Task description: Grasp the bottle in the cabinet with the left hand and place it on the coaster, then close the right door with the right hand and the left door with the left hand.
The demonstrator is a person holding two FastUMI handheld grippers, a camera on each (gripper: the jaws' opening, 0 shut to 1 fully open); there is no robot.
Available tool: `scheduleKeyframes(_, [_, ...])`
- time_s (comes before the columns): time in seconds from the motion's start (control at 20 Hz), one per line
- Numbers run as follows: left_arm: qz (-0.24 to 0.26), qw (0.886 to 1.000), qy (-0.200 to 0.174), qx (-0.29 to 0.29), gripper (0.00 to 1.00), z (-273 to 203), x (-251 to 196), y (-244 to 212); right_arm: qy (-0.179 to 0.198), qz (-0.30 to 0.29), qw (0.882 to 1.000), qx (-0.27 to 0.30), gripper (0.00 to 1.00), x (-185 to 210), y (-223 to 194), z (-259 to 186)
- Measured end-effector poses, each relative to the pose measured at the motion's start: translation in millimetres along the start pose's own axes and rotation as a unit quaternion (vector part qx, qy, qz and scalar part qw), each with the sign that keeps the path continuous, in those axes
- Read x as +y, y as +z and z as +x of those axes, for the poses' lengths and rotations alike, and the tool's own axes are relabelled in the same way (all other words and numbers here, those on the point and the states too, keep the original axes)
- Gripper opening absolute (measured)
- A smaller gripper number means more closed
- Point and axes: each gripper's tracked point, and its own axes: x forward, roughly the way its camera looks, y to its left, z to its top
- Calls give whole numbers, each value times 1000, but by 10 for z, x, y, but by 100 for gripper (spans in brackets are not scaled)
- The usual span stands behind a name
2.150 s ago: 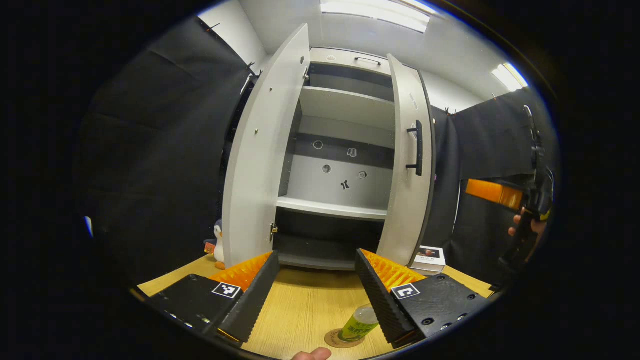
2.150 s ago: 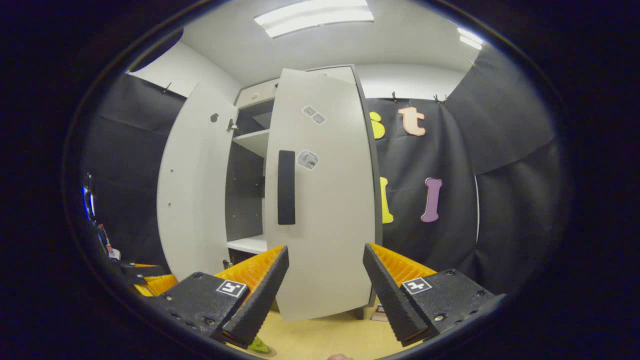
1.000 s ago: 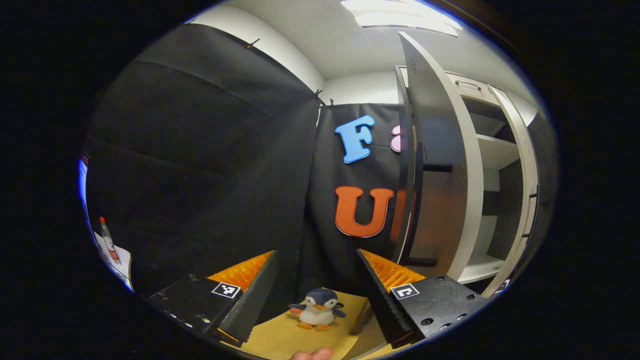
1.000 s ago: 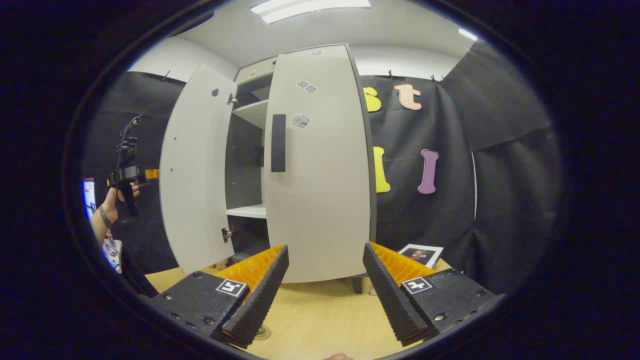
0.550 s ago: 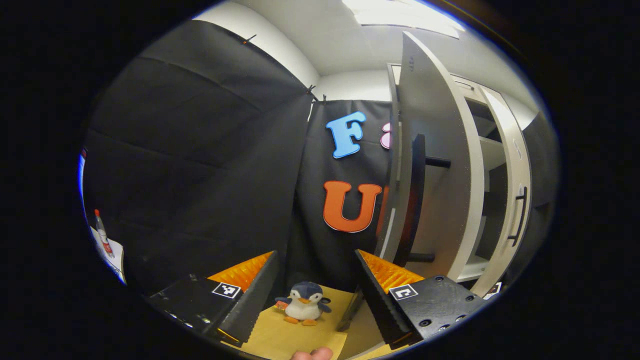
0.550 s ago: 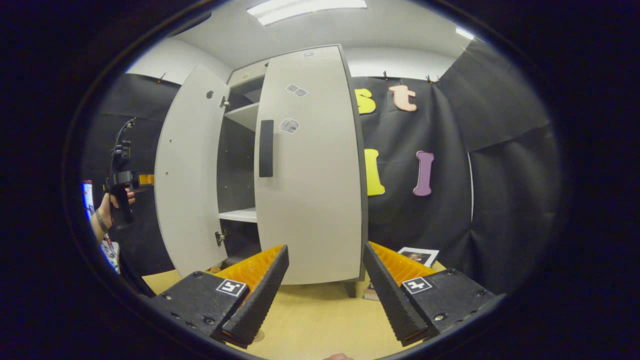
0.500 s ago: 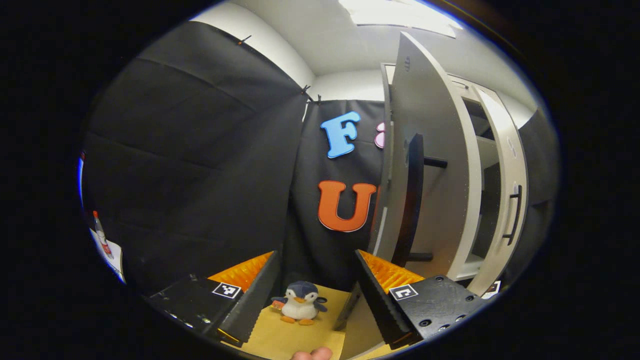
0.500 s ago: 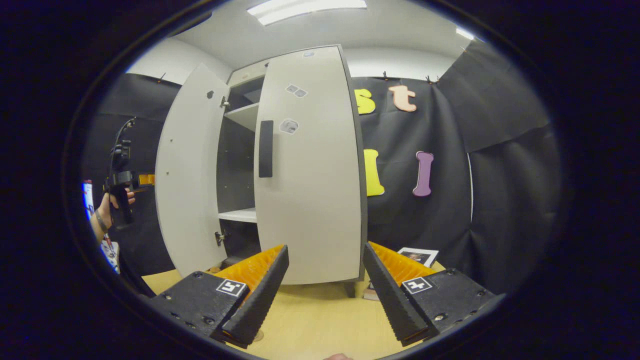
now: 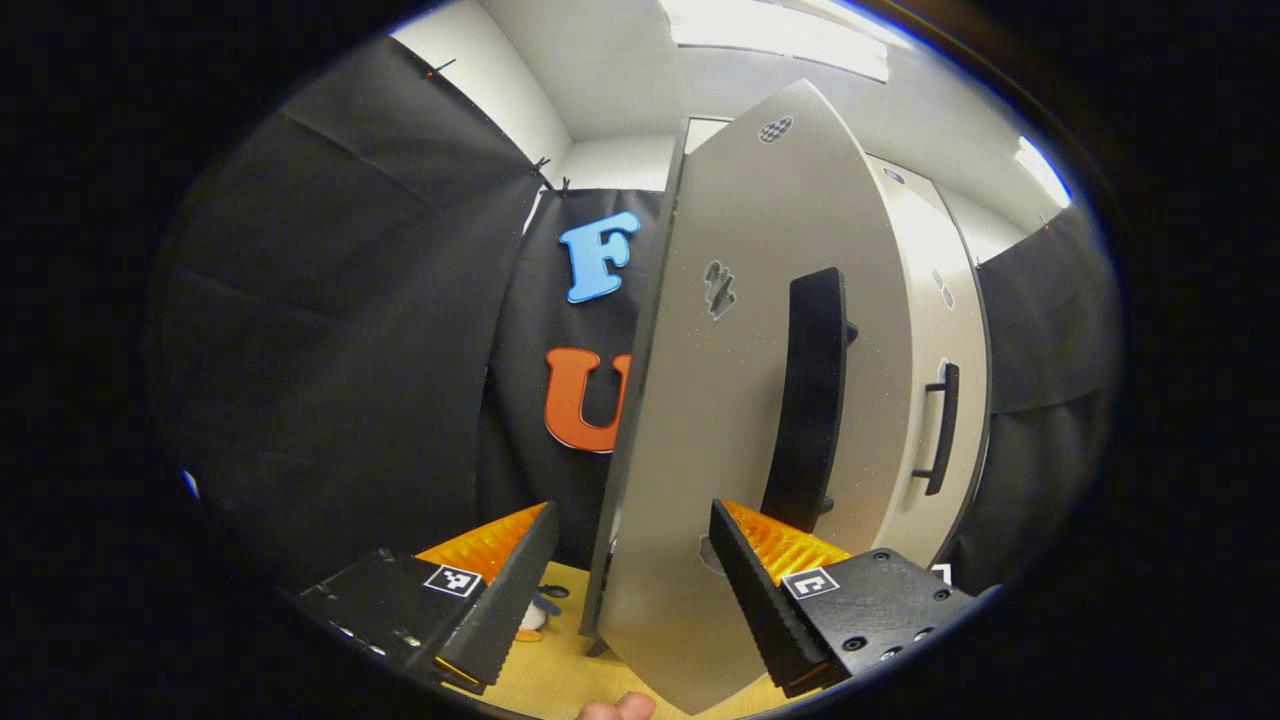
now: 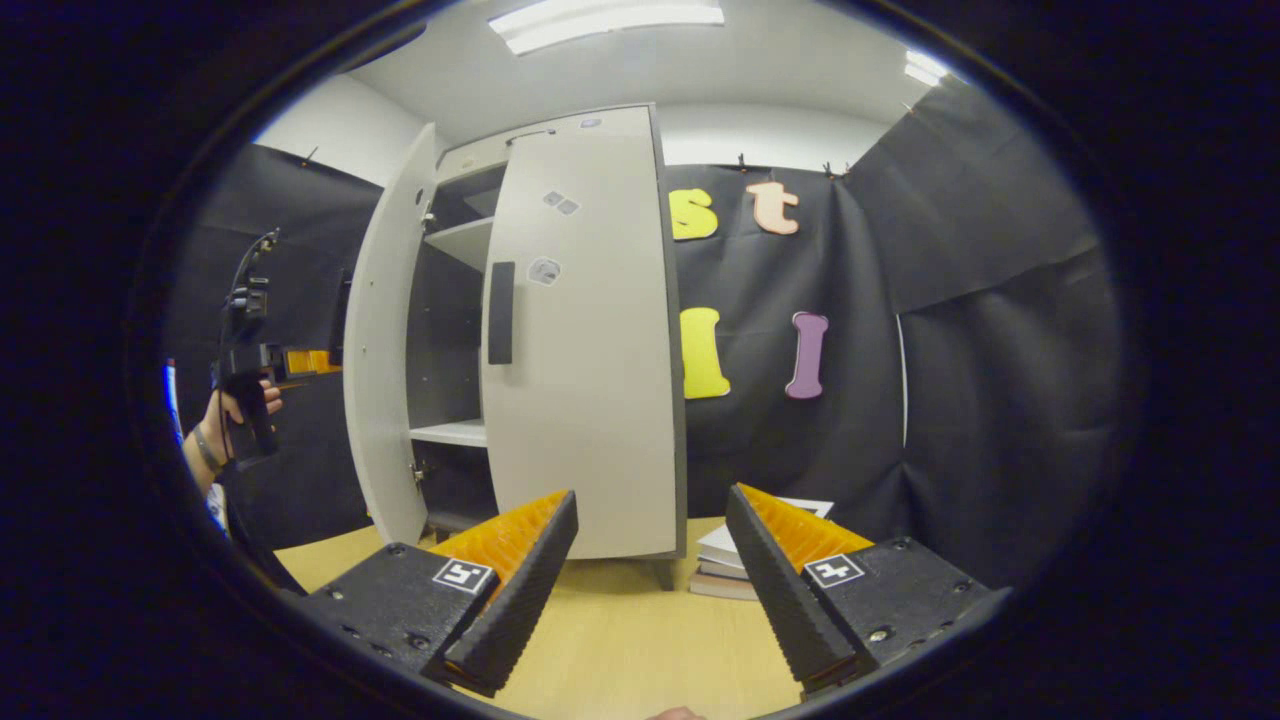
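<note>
Two cabinet doors, one shut and one ajar.
Left gripper (image 9: pixel 630 560) gapes wide, gripping nothing, with the left door (image 9: pixel 730 400) edge between its fingers, handle (image 9: pixel 805 400) at 1 o'clock. Right gripper (image 10: pixel 650 570) gapes wide, empty, above the table (image 10: pixel 640 640); the right door (image 10: pixel 585 380) at 12 o'clock is closed, books (image 10: pixel 725 570) beside it. Where the bottle stands cannot be told.

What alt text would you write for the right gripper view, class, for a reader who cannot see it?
A pale cabinet stands on a wooden table, its right door shut and its left door ajar. The open right gripper points at it, with stacked books beside the cabinet.
</note>
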Motion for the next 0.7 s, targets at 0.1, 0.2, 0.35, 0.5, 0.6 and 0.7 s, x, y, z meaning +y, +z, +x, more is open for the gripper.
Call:
scheduleKeyframes(0.1, [-12,1000,-12,-13,93,-2,-130,64,-12,-1,1000,-3,98,-81,15,-66])
scheduleKeyframes(0.2, [-14,1000,-17,-20,93,-16,-187,113,-20,2,1000,-7,98,-119,49,-126])
scheduleKeyframes(0.35, [-11,999,-31,-24,94,-109,-300,197,-25,2,1000,-7,98,-128,40,-216])
scheduleKeyframes(0.5, [17,998,-41,-40,100,-308,-376,315,-16,12,1000,-5,99,-14,51,-236])
scheduleKeyframes(0.6, [41,997,-35,-48,100,-439,-388,319,0,30,1000,-5,98,119,61,-212])
scheduleKeyframes(0.7, [53,997,-19,-49,99,-667,-425,231,18,45,999,-5,98,281,82,-164])
